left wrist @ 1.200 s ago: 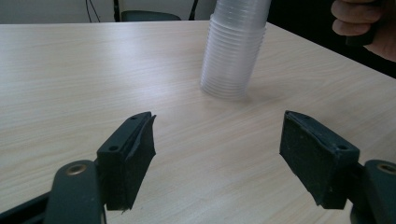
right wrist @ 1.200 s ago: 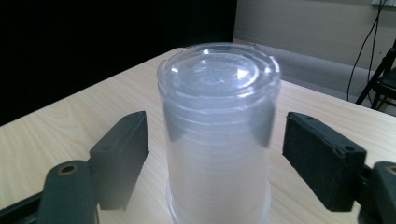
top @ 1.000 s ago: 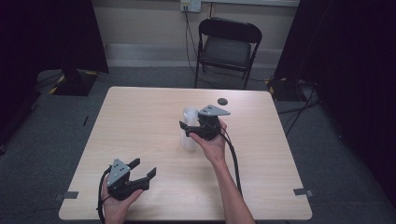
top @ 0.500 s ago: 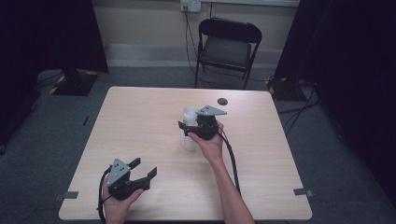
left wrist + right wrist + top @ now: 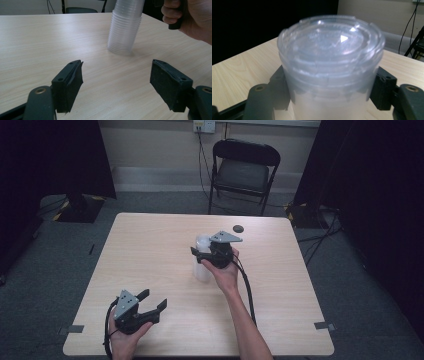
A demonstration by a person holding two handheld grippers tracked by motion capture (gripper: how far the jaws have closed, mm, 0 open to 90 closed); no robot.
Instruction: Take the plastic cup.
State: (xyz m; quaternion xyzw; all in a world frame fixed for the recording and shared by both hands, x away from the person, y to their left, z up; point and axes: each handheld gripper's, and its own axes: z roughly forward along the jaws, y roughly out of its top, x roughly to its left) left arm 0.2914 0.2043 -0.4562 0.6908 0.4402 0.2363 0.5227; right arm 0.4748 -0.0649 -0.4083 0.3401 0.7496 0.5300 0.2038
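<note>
At six o'clock of the pale wood-grain table (image 5: 150,245), the left gripper (image 5: 150,303) is being held wide open and empty. Toward the centre, a stack of clear, ribbed plastic cups (image 5: 202,260), standing inverted, is being clasped near its top by the right gripper (image 5: 197,254), whose jaws have just been closing onto its sides. A grasping step is judged underway; next, the top cup probably needs lifting off. At one o'clock, a small dark round object (image 5: 238,227) is lying.

Dim, even room light; the near cup stack (image 5: 329,67) is blurred with small glare spots, surroundings dark.
</note>
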